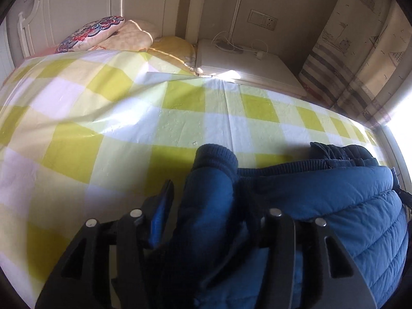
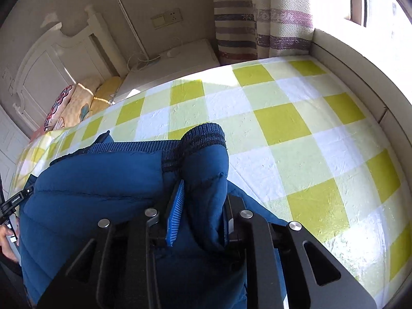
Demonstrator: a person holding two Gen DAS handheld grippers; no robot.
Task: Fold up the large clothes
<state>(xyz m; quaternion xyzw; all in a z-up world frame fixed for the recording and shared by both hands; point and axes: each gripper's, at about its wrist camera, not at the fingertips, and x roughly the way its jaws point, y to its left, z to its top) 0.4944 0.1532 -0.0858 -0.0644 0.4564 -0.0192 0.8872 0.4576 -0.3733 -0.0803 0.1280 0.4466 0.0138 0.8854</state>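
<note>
Left wrist view, left gripper: at the bottom centre of the frame, its two fingers closed around a sleeve of the blue puffer jacket; the blue pad of one finger shows on the left of the sleeve, the other finger is hidden by fabric.
Left wrist view, jacket: fills the lower right of the frame, lying on the bed with its yellow-and-white checked sheet; the dark ribbed cuff points toward the frame's centre.
Left wrist view, surroundings: patterned pillows at upper left against the white headboard, a white nightstand with cables at upper centre, a curtain at upper right.

Right wrist view, right gripper: at bottom centre, closed on the other sleeve, the ribbed cuff standing up above the fingers.
Right wrist view, jacket: occupies the lower left, resting on the checked sheet.
Right wrist view, left edge: a hand on black hardware, partly out of frame.
</note>
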